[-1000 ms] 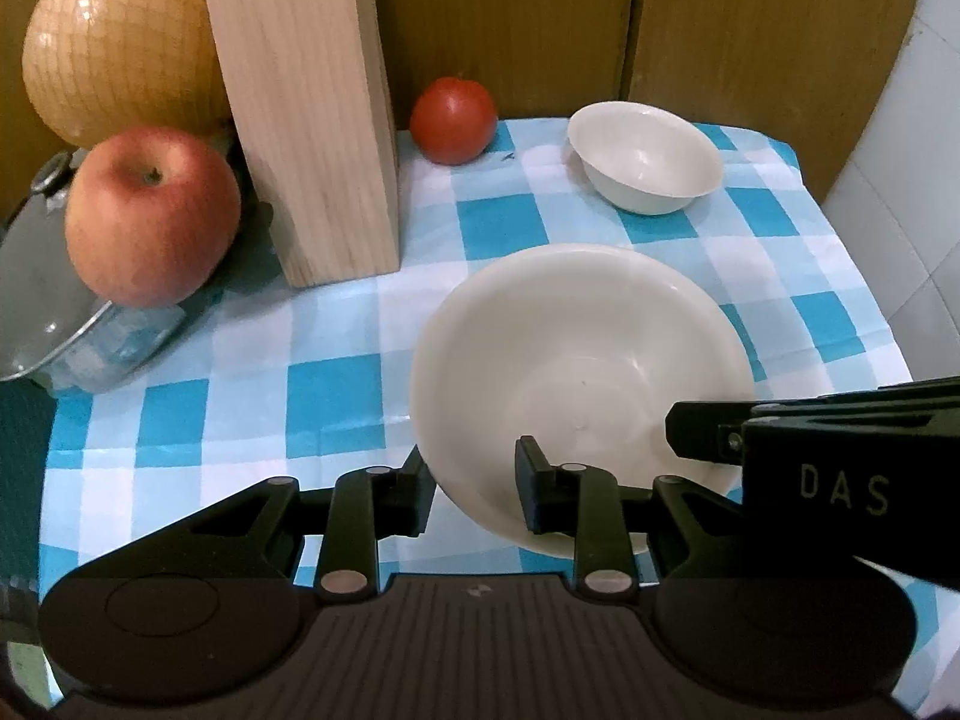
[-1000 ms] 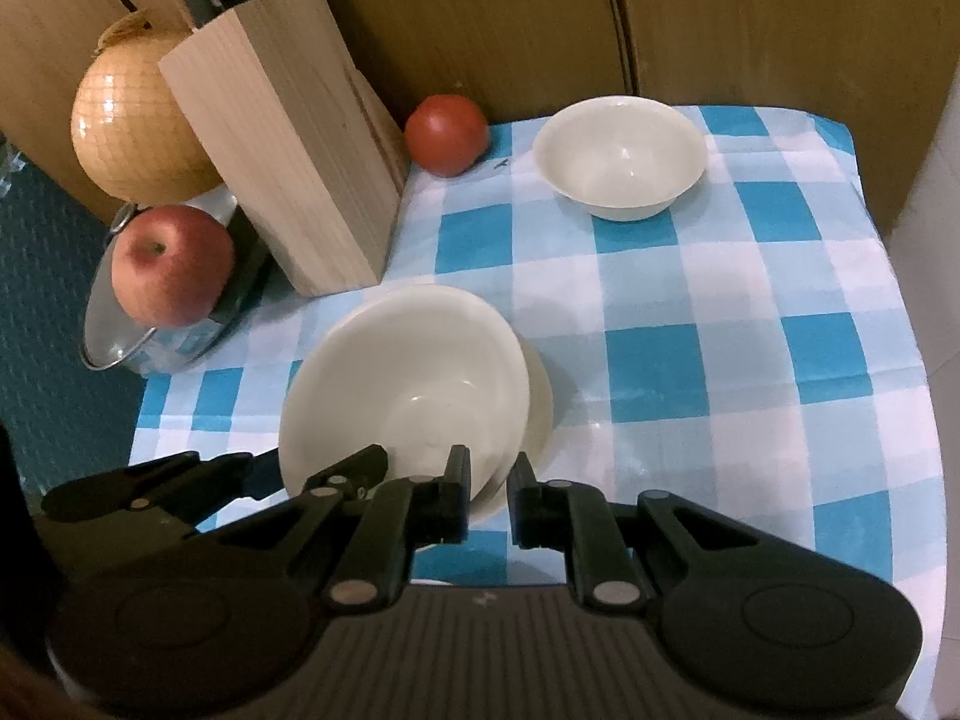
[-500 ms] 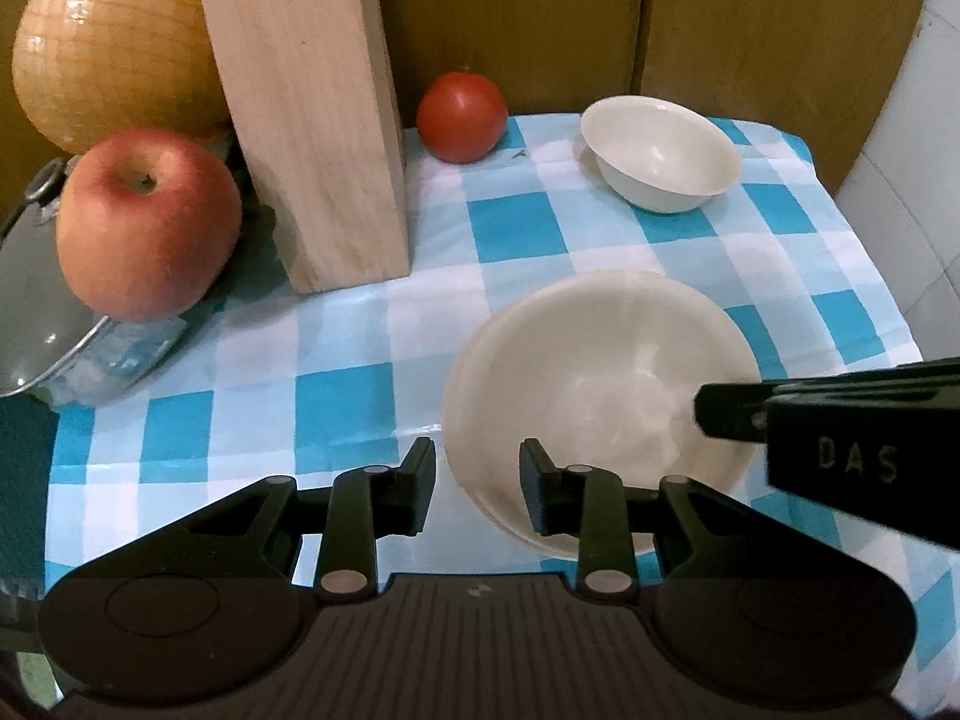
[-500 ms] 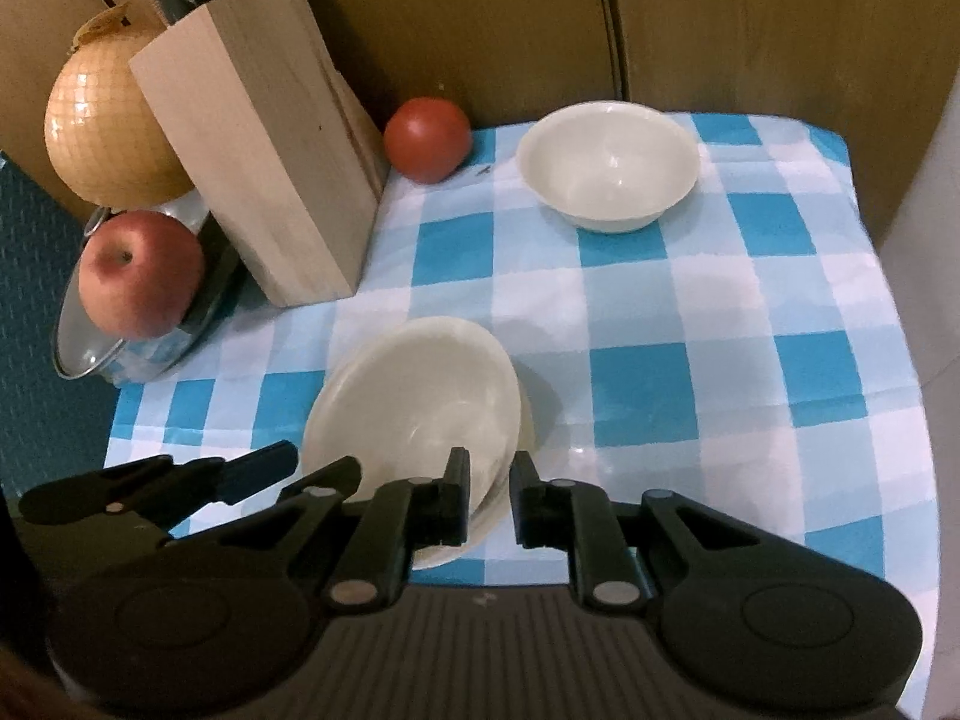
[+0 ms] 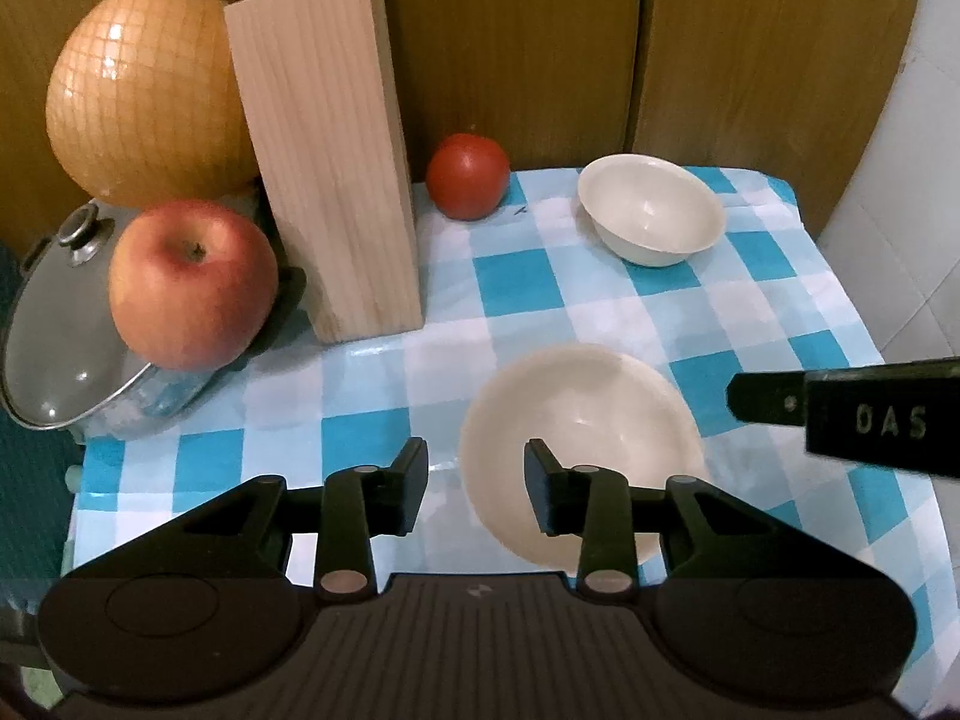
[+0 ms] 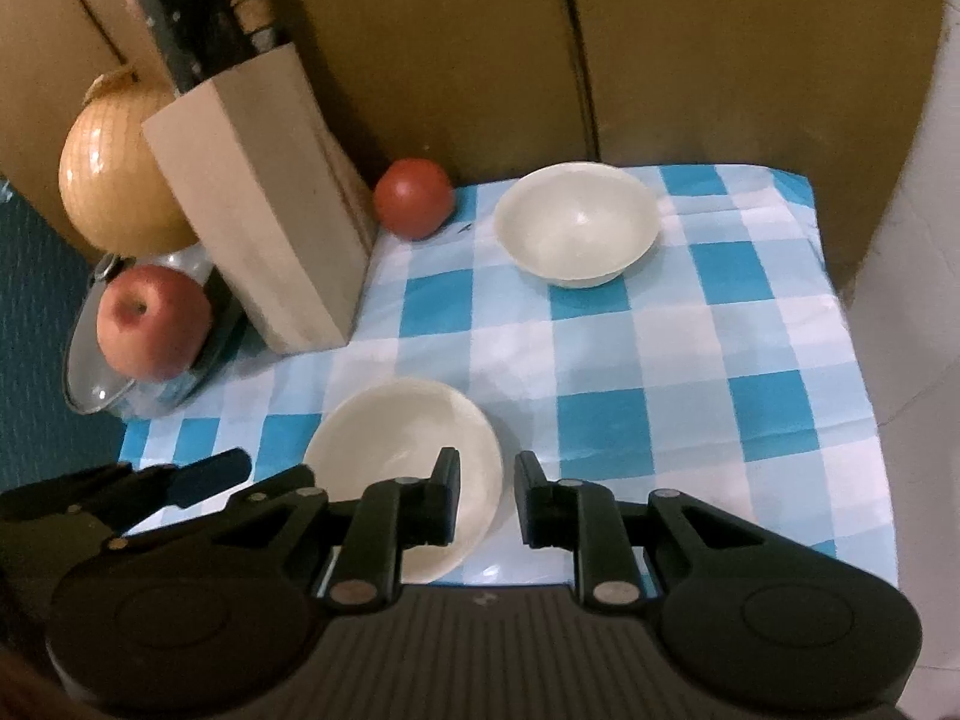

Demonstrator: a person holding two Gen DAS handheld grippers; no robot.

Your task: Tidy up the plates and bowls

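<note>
A cream plate stack [image 5: 591,420] lies on the blue-and-white checked cloth near the front; it also shows in the right wrist view [image 6: 402,450]. A small cream bowl [image 5: 651,210] stands upright at the back right, also seen in the right wrist view [image 6: 576,231]. My left gripper [image 5: 477,489] is open and empty, raised above the plate's left rim. My right gripper [image 6: 487,495] is open and empty, raised above the plate's right rim. Its finger [image 5: 852,414] juts in from the right in the left wrist view.
A wooden knife block [image 5: 327,162] stands at the back left, with a red tomato [image 5: 468,176] to its right. A netted pomelo [image 5: 141,96], a red apple [image 5: 192,282] and a lidded pot [image 5: 54,348] sit at the left. Brown panels close the back.
Both grippers have let go of the plates and pulled back and up. The plates now rest on the cloth. Both pairs of jaws have opened wider.
</note>
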